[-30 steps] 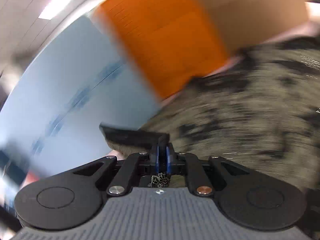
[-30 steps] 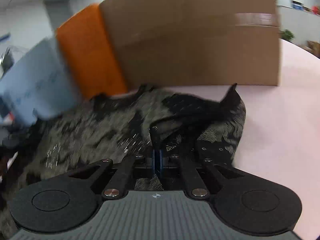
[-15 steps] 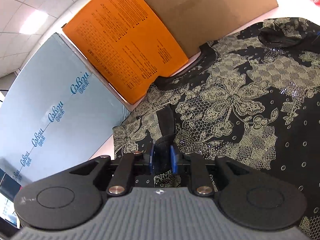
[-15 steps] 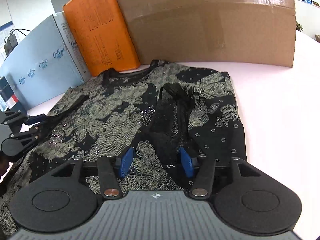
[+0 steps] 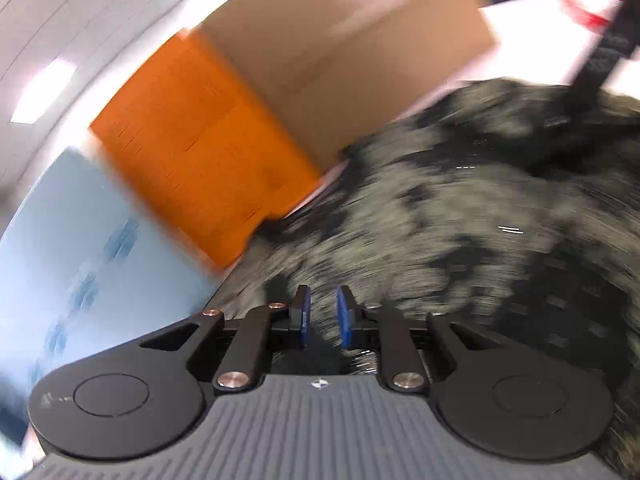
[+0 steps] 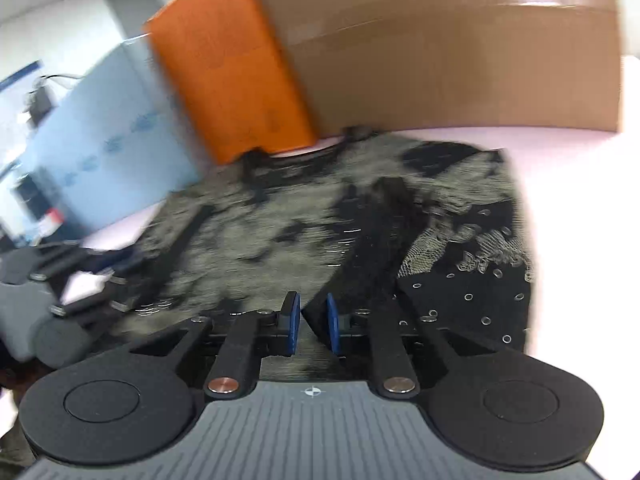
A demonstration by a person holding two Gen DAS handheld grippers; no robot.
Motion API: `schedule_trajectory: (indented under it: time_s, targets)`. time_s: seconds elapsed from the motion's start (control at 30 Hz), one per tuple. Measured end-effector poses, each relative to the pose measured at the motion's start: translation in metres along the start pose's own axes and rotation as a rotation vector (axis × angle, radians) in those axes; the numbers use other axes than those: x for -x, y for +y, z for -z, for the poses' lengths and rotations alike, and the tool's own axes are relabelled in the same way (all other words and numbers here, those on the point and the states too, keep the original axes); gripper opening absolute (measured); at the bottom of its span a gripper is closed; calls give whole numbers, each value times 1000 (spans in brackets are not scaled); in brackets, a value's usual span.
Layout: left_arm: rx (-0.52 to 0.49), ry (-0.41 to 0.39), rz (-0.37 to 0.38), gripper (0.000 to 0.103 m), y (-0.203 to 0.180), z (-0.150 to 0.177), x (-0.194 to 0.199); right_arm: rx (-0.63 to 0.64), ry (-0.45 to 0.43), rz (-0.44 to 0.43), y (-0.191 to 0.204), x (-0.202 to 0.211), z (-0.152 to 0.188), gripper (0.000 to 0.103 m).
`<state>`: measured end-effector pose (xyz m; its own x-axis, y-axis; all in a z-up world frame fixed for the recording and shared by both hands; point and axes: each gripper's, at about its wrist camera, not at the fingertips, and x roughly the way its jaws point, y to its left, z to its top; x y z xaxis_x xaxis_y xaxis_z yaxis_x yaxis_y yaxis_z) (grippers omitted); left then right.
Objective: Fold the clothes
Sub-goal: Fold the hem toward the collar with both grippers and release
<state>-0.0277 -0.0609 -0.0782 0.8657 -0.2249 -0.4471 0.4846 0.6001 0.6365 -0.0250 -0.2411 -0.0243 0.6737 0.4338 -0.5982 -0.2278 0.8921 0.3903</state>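
Observation:
A black top with a pale lace pattern (image 6: 260, 232) lies spread on the pink table (image 6: 580, 220); the left wrist view shows the same top (image 5: 440, 208) blurred by motion. My left gripper (image 5: 324, 316) hovers low over its near edge. Its jaws are opening, the blue pads stand apart, and I see no cloth pinched between them. My right gripper (image 6: 312, 322) is closing over a dark folded sleeve (image 6: 380, 232) whose near end runs into the narrow gap. The pads do not visibly press on it. The left gripper (image 6: 80, 288) also shows at the left edge.
Three boxes stand along the far side of the top: a light blue box (image 6: 112, 120), an orange box (image 6: 232, 60) and a large cardboard box (image 6: 460, 48). Bare pink table lies to the right of the garment.
The left pads, shut on cloth a second ago, have parted. The right jaws went from shut to wide open and have narrowed again over the sleeve. Both views are blurred by motion.

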Motion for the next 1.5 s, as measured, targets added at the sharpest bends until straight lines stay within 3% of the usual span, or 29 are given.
schedule_trajectory:
  time_s: [0.03,0.07,0.1,0.13,0.23,0.37,0.47,0.63,0.67,0.77,0.8,0.83,0.87,1.07,1.2,1.33,1.37,1.43,1.47,1.5]
  targets:
    - [-46,-22,26,40,-6,0,4,31,46,-36,5,-5,0,14]
    - [-57,-39,26,51,-7,0,8,64,73,-43,10,-8,0,21]
    - [-43,-54,19,66,-4,-1,12,91,76,-35,14,-8,-2,38]
    - [-26,-69,13,69,0,-1,17,107,64,-30,15,-6,-4,44]
    - [82,-76,-11,70,28,-5,25,115,39,-26,17,2,-16,45]
    - [259,108,-75,70,65,-13,-14,192,2,37,23,5,-37,57]
    - [277,237,-140,70,65,-15,-52,247,-9,137,22,-14,-47,57]
    - [253,335,-133,69,47,-15,-79,243,13,210,19,-61,-42,56]
    - [254,341,-129,67,44,-15,-80,251,22,230,19,-70,-39,52]
    - [301,344,-95,34,44,-12,-82,226,1,280,16,-84,-32,42]
    - [320,348,-83,6,44,-11,-83,205,-14,287,14,-84,-31,33]
    - [339,353,-71,0,45,-9,-85,178,-26,287,12,-83,-30,22]
    - [359,347,-66,0,46,-9,-84,146,-34,280,8,-81,-31,5]
    - [451,237,-36,0,53,-22,-68,57,-100,224,5,-63,-41,5]
    - [426,165,22,0,40,-43,-64,-1,-119,165,8,-70,-51,5]
    - [372,178,48,5,22,-50,-67,13,-69,183,10,-91,-48,6]
    - [361,187,22,8,21,-50,-66,4,-59,175,9,-94,-46,9]
    - [374,216,-70,28,29,-47,-65,-2,-82,163,11,-90,-44,22]
    - [396,237,-99,33,36,-44,-64,11,-108,168,14,-85,-44,30]
    - [403,261,-113,41,40,-40,-67,28,-121,166,17,-81,-44,31]
